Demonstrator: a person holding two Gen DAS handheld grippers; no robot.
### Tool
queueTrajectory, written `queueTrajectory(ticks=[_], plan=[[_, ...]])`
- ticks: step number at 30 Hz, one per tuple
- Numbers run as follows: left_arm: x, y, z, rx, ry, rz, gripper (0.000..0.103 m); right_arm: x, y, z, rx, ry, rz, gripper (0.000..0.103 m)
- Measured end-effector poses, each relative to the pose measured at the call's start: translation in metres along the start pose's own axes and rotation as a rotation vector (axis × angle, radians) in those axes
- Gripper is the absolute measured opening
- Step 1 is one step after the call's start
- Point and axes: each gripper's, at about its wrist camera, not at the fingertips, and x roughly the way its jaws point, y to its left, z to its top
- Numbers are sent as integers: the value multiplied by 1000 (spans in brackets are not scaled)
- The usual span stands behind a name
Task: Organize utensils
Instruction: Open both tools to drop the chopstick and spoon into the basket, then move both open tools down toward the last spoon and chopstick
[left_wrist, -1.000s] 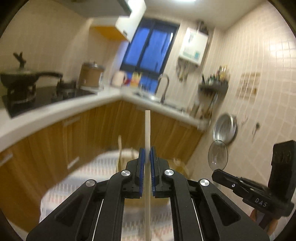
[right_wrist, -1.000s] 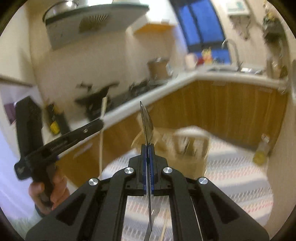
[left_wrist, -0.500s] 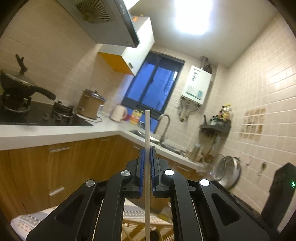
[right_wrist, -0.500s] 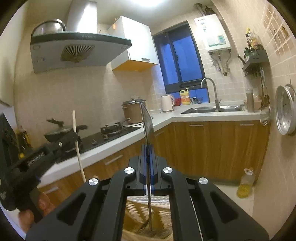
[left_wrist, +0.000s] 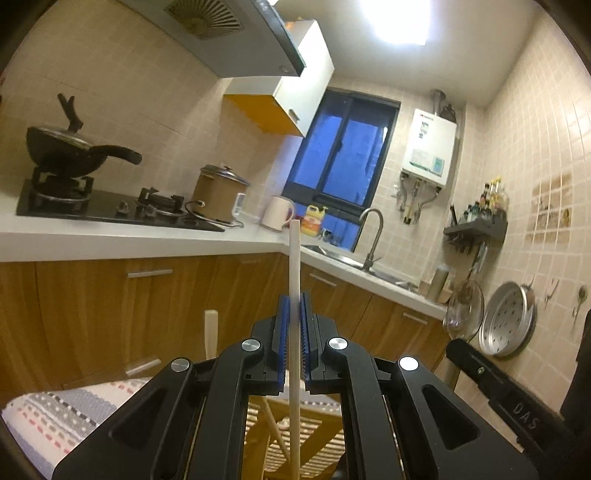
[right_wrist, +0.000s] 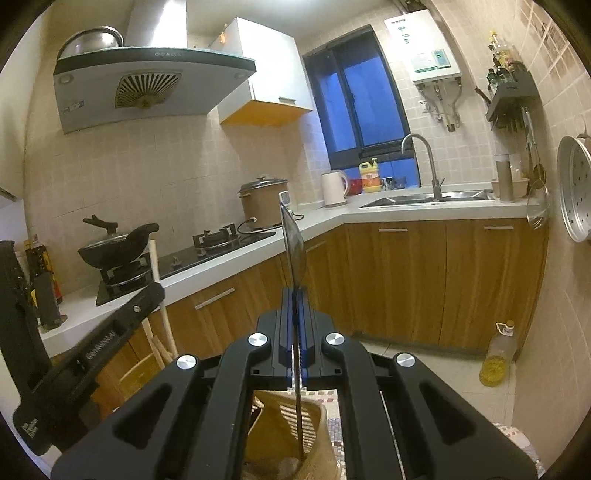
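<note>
Holding both tools clamped, we are positioned directly above the slatted utensil holder (right_wrist: 295, 424), which sits on a patterned cloth (left_wrist: 55, 417) at 6 o'clock in both wrist views. The left gripper (left_wrist: 294, 332) is closed on a pale wooden chopstick (left_wrist: 294, 280), which stands near upright with its top at 12 o'clock and its lower end running down toward the holder. The right gripper (right_wrist: 294, 328) is closed on the thin handle of a metal spoon (right_wrist: 293, 240), bowl uppermost, the handle descending into the holder's near compartment.

Hazards we judge from here:

1. Releasing too high: either utensil could bounce off the rim or a divider and fall onto the cloth.
2. Crowding: other wooden sticks (left_wrist: 210, 332) already lean in the holder at 9 o'clock of the left view; a descending chopstick could jam against them.
3. Collision: the two tools work close together, and a sideways drift could knock one against the other.
4. Tipping: the holder appears light, so a tilted utensil pushed downward could topple it.
</note>
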Motion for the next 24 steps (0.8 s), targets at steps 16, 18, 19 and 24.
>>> queueTrajectory(ticks=[16, 18, 19, 24], plan=[[-70, 14, 12, 49, 53, -41, 31, -78, 16, -1, -24, -2, -3, 35], [-83, 18, 16, 43, 62, -53, 35, -93, 18, -2, -8, 6, 0, 35], [-91, 20, 17, 41, 73, -54, 35, -96, 20, -3, -7, 11, -4, 35], [-121, 30, 15, 59, 115, -69, 35, -120, 25, -16, 3, 35, -45, 47]])
